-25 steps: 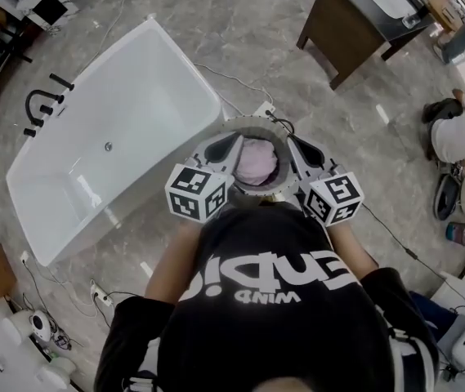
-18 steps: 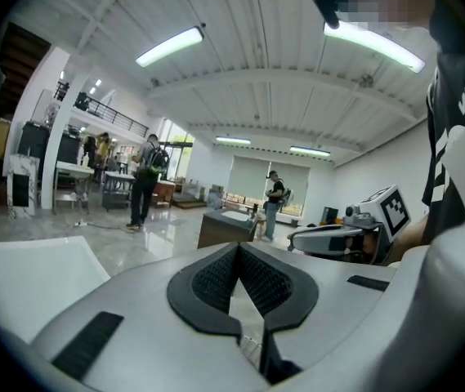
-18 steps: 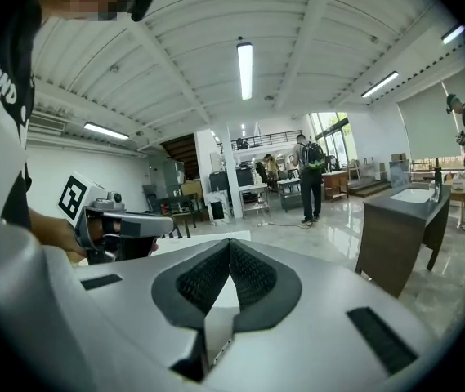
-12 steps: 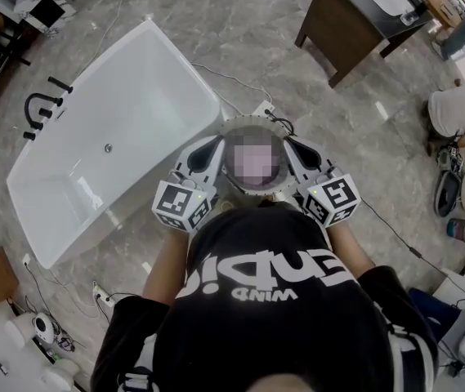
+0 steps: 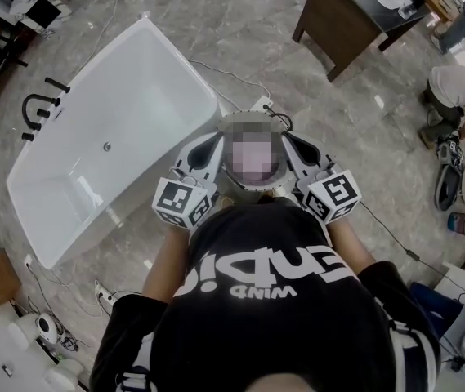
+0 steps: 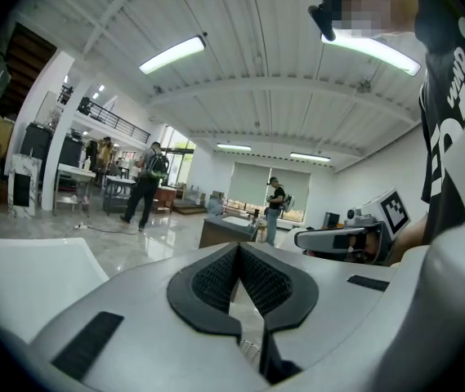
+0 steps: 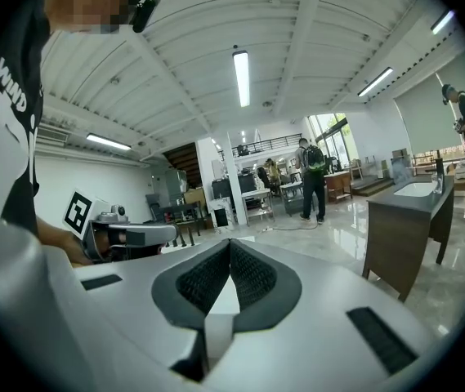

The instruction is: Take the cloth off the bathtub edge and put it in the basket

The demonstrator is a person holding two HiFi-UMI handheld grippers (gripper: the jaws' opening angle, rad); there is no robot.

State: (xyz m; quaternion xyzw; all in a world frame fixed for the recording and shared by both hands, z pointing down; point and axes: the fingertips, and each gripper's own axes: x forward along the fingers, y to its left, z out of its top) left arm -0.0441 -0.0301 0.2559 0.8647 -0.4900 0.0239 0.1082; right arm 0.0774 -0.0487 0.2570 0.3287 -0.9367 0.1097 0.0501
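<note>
Head view: my left gripper (image 5: 213, 143) and right gripper (image 5: 288, 139) flank the round grey basket (image 5: 252, 119) beside the white bathtub (image 5: 109, 137). The tub's edge is bare, and the cloth, if inside the basket, is blurred over. Left gripper view, then right: both are pressed together on nothing, so a careless swing could tip the basket.

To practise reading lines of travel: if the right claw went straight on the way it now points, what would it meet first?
Probably nothing near: the right claw, shut and empty, points over marble floor, left of the wooden vanity; a white pillar stands far ahead.
</note>
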